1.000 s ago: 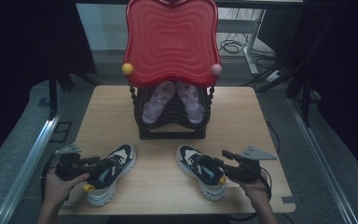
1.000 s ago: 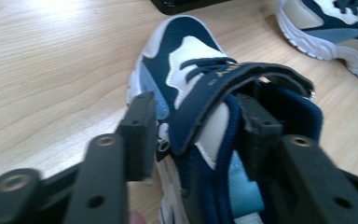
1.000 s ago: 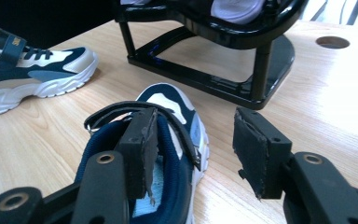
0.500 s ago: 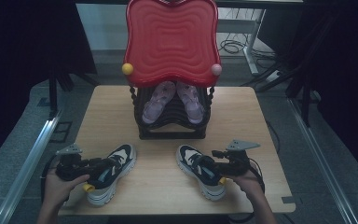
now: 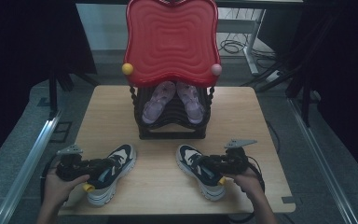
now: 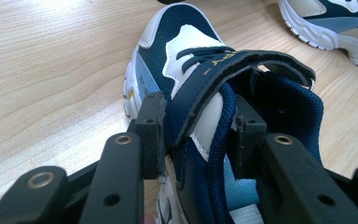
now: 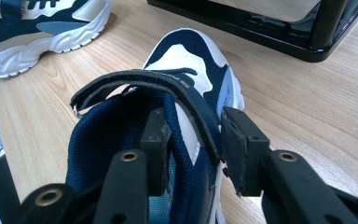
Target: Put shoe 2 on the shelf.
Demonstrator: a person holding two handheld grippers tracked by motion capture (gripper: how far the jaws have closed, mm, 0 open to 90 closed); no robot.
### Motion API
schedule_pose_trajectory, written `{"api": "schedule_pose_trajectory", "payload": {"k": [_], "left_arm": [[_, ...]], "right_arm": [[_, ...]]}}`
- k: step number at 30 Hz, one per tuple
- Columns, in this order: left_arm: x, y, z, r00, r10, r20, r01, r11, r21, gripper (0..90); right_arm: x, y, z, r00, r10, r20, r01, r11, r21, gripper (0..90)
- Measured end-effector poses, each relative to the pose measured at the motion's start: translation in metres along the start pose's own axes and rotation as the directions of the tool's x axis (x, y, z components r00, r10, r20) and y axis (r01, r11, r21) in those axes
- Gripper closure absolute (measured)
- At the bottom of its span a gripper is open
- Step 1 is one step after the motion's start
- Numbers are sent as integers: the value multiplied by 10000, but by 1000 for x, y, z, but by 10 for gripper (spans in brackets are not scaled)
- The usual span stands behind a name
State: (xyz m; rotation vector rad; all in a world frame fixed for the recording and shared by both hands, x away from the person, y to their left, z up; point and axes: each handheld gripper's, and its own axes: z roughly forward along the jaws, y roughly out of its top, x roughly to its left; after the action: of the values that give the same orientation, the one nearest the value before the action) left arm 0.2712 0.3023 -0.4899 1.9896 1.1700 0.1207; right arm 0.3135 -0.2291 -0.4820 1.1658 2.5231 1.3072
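Two navy-and-white sneakers lie near the table's front edge. My left gripper holds the left sneaker. In the left gripper view its jaws have just been closing and now pinch that sneaker by its side wall and strap, one pad inside the opening. My right gripper grips the right sneaker. In the right gripper view its jaws have also just been closing on that sneaker, with collar and strap between the pads.
A black shoe rack stands at the table's middle back with pink sandals inside and a red tray on top. Its base is close ahead of the right sneaker. Bare wood lies between the two sneakers.
The right gripper has moved left onto the right sneaker and its jaws have narrowed around the collar. The left hand has stayed put, its jaws a little tighter.
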Motion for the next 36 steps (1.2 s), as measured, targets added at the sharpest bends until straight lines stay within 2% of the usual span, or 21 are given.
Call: {"api": "schedule_pose_trajectory", "payload": {"k": [11, 13, 16, 18, 22, 27, 28, 30, 31, 32, 33, 36], "left_arm": [[-2, 1, -1, 9997, -43, -232, 41, 9999, -92, 667], [-2, 1, -1, 9996, -36, -287, 33, 9999, -126, 670], [-3, 1, -3, 9994, -71, -342, 62, 9996, -280, 671], [-2, 2, -4, 9995, -59, -322, 48, 9994, -338, 672], [-3, 2, -11, 9996, -207, -179, 193, 9968, -777, 672], [-4, 3, -15, 9993, -249, -276, 214, 9925, -1206, 672], [-4, 3, -18, 9992, -301, -275, 259, 9893, -1436, 672], [-4, 3, -19, 9991, -324, -256, 281, 9877, -1537, 672], [-4, 3, -21, 9989, -430, -194, 389, 9837, -1757, 672], [-4, 3, -21, 9989, -430, -194, 389, 9837, -1757, 672], [-4, 3, -23, 9986, -509, -148, 471, 9800, -1936, 673], [-4, 3, -25, 9985, -552, -40, 533, 9786, -1990, 673]], "right_arm": [[3, -3, -3, 9993, -117, 345, 128, 9994, -330, 720], [2, -6, -6, 9986, 202, 498, -172, 9981, -596, 730], [-1, -10, -10, 9977, 474, 482, -428, 9949, -908, 730], [-3, -12, -12, 9970, 572, 517, -516, 9933, -1039, 730], [-3, -17, -16, 9958, 703, 593, -617, 9888, -1361, 729], [-3, -22, -21, 9940, 876, 654, -752, 9822, -1722, 729], [-3, -25, -24, 9932, 970, 649, -828, 9775, -1942, 729], [-4, -27, -26, 9924, 1052, 641, -893, 9728, -2135, 729], [-4, -28, -28, 9914, 1153, 623, -985, 9691, -2261, 729], [-4, -28, -28, 9914, 1153, 623, -985, 9691, -2261, 729], [-5, -30, -30, 9896, 1303, 609, -1117, 9627, -2463, 730], [-6, -31, -32, 9875, 1428, 669, -1205, 9571, -2636, 730]]}}
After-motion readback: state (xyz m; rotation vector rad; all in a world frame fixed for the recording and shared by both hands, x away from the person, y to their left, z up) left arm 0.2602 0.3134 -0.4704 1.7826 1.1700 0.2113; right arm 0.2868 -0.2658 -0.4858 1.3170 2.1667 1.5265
